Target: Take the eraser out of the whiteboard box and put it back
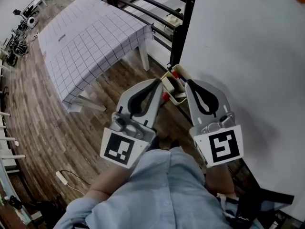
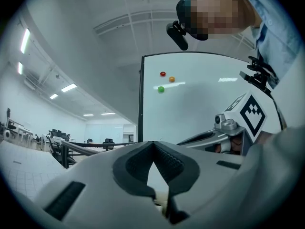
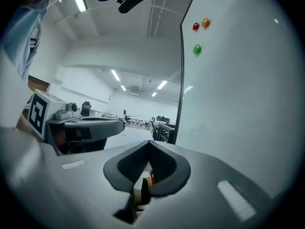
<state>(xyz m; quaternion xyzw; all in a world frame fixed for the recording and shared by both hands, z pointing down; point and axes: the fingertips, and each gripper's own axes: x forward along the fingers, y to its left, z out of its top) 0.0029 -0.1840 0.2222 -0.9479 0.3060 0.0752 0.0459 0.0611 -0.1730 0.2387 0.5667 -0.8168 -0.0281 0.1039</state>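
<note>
The whiteboard box (image 1: 178, 99) is a small pale tray at the lower left corner of the whiteboard (image 1: 248, 56), with red-capped things (image 1: 165, 97) in it. My left gripper (image 1: 158, 83) is shut and empty, its tip just left of the box. My right gripper (image 1: 187, 82) is also shut with nothing between its pads, its tip at the box's right end. In the right gripper view, a pale block with a dark strip (image 3: 139, 190) shows below the closed right gripper (image 3: 149, 143); I cannot tell if it is the eraser. The left gripper (image 2: 152, 144) points level at the board.
A table with a grid-pattern cloth (image 1: 90, 37) stands to the left on the wooden floor. The board's black frame post (image 1: 183, 30) rises behind the box. Coloured magnets (image 3: 197, 49) stick high on the board. A white cable (image 1: 64, 178) lies on the floor at the lower left.
</note>
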